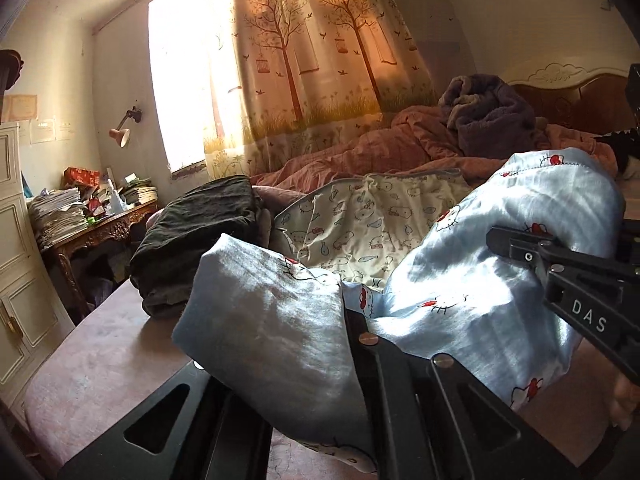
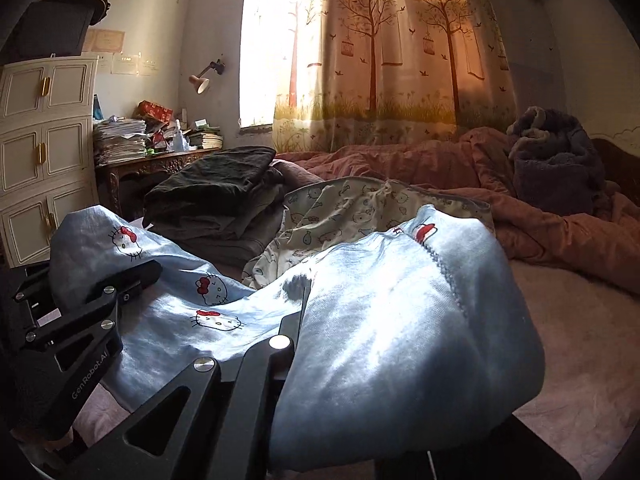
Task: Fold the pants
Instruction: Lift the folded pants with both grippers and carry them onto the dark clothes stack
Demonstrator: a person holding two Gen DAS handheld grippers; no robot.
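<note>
We hold the pants [image 1: 460, 280] up off the bed [image 1: 100, 360], left tongs [image 1: 352, 320] and right tongs [image 2: 298, 312] each clenched on cloth (mid-fold, likely); next, lay the edge across evenly.

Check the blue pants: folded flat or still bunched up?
Bunched, not folded: the blue pants hang draped between the left tool and right tool, off the bed.

1. Pants [image 2: 400, 320]: light blue, with white cat faces wearing red bows.
2. Grippers: black.
3. Folded pile [image 2: 216, 196]: dark grey-green.
4. Cloth [image 1: 360, 224] behind pants: cream, cat-face and fish print.
5. Curtain [image 1: 320, 60]: cream-orange, brown trees, birdcages.
6. Quilt [image 2: 400, 160]: pink.
</note>
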